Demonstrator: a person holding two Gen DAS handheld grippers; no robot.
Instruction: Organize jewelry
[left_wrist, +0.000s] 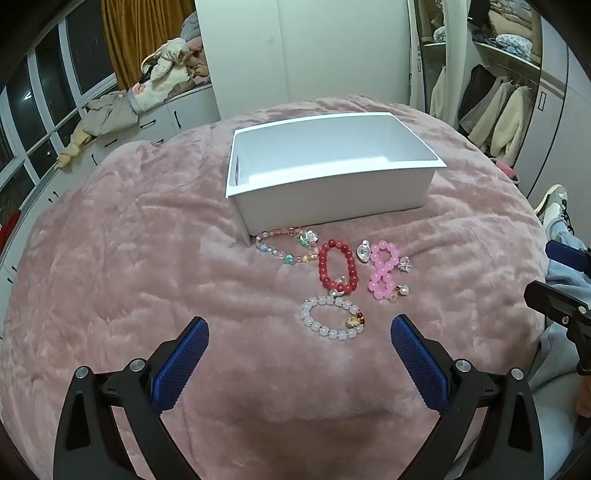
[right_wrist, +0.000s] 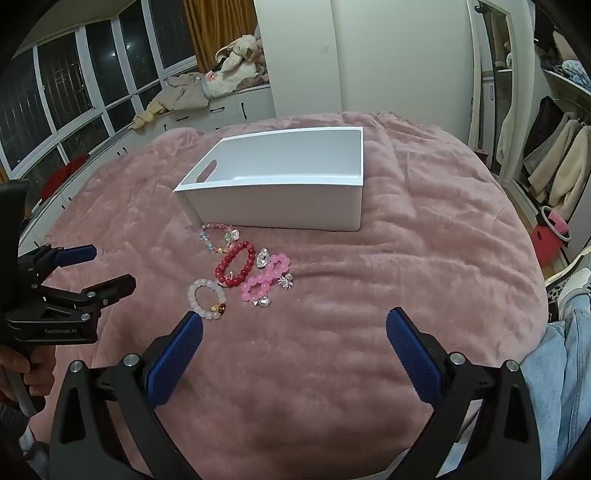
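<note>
Bracelets (left_wrist: 336, 269) lie beside bin (left_wrist: 332, 195), charms indistinct.

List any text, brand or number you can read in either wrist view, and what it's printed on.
"GenRobot.AI": small pale lettering on the black body of the left hand-held gripper, seen in the right wrist view; slightly blurred, so the reading is uncertain.
No other text: the white plastic storage box and the beaded bracelets show none.

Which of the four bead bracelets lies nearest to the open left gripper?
The white bead bracelet with a gold-and-red charm. It lies just ahead of the left gripper; the other three bracelets lie nearer the box.
</note>
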